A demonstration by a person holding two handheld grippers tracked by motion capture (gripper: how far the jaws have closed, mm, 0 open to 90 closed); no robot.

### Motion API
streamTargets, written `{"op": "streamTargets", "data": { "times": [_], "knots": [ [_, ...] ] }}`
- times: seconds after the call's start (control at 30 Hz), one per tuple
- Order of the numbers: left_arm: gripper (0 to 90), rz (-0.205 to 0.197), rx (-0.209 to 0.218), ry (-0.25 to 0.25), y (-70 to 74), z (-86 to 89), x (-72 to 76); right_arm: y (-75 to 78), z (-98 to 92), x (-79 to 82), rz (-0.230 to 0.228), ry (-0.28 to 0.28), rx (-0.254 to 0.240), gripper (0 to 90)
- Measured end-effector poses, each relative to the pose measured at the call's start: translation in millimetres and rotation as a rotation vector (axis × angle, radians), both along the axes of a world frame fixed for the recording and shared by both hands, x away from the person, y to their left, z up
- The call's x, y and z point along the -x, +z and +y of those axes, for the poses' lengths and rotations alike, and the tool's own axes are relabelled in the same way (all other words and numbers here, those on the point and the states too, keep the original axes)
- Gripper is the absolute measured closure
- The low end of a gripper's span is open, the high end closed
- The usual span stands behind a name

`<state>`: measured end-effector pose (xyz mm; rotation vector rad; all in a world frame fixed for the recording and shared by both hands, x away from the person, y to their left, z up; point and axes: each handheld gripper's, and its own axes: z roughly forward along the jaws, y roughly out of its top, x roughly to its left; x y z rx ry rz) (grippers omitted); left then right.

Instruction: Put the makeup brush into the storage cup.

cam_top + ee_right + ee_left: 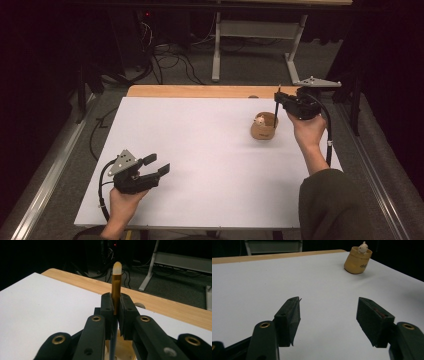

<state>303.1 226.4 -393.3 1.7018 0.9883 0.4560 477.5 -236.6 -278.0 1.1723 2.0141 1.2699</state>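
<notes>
A tan cup [263,128] stands on the white tabletop [200,150] at the far right, with a small white figure [260,120] inside it. Directly above the cup, my right gripper [279,98] is shut on a slim pen [276,110] that stands upright, its lower end at the cup's mouth. In the right gripper view the pen [116,277] shows a gold upper part and a pale tip between the jaws of that gripper [116,301]. My left gripper [158,164] hovers open near the front left, nothing between its jaws. The left gripper view looks past that gripper [329,301] to the cup [357,261].
A strip of bare wood [200,91] runs along the table's far edge. Beyond it stand a grey desk frame [260,30] and loose cables [170,60] on the floor. Metal rails flank the table on both sides.
</notes>
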Motion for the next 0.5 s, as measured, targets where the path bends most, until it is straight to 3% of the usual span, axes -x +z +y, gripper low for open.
{"op": "streamTargets", "data": {
  "times": [0.5],
  "knots": [
    [36.0,0.001,0.000,-0.001,0.1,-0.2,-0.2,-5.3,6.8,-7.2,-0.010,-0.025,0.011,85.3]
  ]
}}
